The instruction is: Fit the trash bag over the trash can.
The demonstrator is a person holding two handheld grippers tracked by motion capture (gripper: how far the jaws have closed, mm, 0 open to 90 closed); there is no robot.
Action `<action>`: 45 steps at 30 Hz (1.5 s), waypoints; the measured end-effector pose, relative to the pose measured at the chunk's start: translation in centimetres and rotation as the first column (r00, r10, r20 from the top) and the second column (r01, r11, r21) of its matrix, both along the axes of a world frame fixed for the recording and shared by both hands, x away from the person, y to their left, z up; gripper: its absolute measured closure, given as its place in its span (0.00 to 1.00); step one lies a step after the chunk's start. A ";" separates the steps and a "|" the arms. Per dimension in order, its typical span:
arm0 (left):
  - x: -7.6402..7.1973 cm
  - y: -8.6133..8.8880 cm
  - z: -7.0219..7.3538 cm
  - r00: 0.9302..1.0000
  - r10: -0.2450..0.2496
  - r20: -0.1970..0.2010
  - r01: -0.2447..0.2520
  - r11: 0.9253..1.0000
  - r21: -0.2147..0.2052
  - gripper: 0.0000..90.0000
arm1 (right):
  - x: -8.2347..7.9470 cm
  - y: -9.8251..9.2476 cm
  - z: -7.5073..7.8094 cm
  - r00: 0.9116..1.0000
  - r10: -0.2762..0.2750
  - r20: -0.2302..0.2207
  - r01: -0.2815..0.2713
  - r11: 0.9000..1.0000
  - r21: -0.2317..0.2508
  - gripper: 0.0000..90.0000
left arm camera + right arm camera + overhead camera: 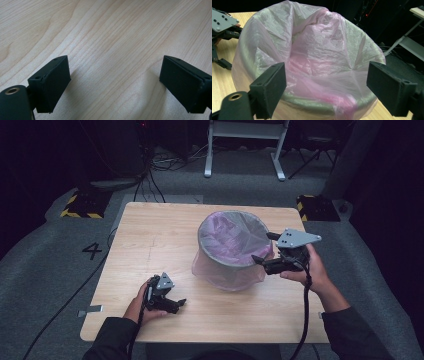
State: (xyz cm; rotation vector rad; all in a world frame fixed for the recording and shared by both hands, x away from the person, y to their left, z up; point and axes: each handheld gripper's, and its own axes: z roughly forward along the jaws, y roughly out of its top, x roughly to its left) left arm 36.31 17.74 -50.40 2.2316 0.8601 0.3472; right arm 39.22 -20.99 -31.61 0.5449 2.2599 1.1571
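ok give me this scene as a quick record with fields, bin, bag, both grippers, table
bin: round grey bin, upright on the table, right of centre
bag: thin pink plastic bag lining the bin, folded over the rim, hanging down the outside
right gripper: right gripper open, jaws at the bin's near-right rim, gripping nothing
left gripper: left gripper open, low over bare wood, apart from the bin
table: light wooden table

upright grey bin [231, 252], pink liner [317, 50] over rim
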 end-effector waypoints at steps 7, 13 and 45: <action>0.0 0.0 0.0 1.000 0.001 -0.001 -0.001 1.000 0.000 0.11 | -0.7 -0.7 -0.1 1.000 -0.003 0.012 0.003 1.000 -0.001 0.18; 0.0 0.0 0.0 1.000 0.001 -0.001 -0.001 1.000 0.000 0.11 | -1.0 -1.2 -0.6 1.000 -0.008 0.005 0.008 1.000 -0.008 0.18; 0.0 0.0 0.0 1.000 0.000 0.000 0.000 1.000 0.000 0.11 | -1.8 -2.5 -3.4 0.999 -0.027 -0.035 0.024 0.998 -0.061 0.18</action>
